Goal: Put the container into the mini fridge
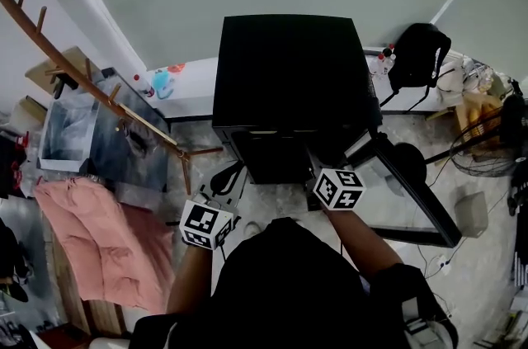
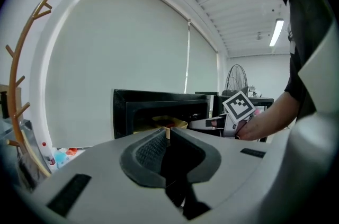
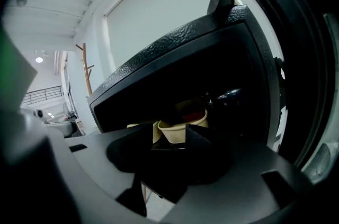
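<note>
Now right gripper (image 3: pixel 179 134) fingers clamped on container (image 3: pixel 184 126), one finger each side. Container sits at fingertips, in dark mouth of mini fridge (image 3: pixel 175 66). Container upright, open top up, wider than tall; wide way runs from finger to finger. Left gripper (image 2: pixel 168 135) fingers together, nothing between; container well ahead of those tips, in fridge mouth.
</note>
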Demonstrator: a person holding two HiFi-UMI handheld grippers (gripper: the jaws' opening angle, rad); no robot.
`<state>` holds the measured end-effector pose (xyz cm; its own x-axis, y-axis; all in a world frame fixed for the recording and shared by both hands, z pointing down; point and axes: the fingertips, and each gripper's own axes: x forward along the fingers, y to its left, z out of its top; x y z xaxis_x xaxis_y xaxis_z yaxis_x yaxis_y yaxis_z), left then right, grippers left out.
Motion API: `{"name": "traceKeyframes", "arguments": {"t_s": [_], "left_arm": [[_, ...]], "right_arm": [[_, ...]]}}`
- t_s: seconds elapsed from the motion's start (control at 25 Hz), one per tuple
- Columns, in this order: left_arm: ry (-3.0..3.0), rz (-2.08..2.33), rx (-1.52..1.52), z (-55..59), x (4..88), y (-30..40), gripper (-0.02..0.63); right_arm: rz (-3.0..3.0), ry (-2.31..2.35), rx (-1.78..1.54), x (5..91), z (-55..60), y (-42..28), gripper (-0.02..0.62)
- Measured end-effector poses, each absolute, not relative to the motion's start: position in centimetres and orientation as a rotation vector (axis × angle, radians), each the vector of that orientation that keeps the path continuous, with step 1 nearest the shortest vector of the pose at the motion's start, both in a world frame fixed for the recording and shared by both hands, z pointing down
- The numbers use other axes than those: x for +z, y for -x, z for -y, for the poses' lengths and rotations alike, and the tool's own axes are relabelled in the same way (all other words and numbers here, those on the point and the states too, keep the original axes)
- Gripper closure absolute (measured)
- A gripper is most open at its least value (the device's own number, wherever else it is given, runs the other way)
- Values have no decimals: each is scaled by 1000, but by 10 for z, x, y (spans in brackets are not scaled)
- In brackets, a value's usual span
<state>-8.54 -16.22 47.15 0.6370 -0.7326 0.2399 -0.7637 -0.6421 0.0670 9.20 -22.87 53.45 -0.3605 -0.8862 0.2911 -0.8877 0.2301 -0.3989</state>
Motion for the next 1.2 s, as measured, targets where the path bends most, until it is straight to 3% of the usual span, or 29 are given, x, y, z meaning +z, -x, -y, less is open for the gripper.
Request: {"name": "traceKeyframes", "arguments": {"t_s": [0.16,0.32,0.6,1.2], "left_arm": [[-2680,1285,259,164,467,86,566],[-2689,1343,198,165,455,88,566],[-2700,1411,137,162,438,95,566],[-2686,1451,120,160,433,103,566]], "right_arm": [[2485,-1775,778,521,212,-96,388],[2527,-1760,682,503,196,-102,430],[2591,-1782,383,465,168,-113,557],[2649,-1773,376,454,174,-105,563]]}}
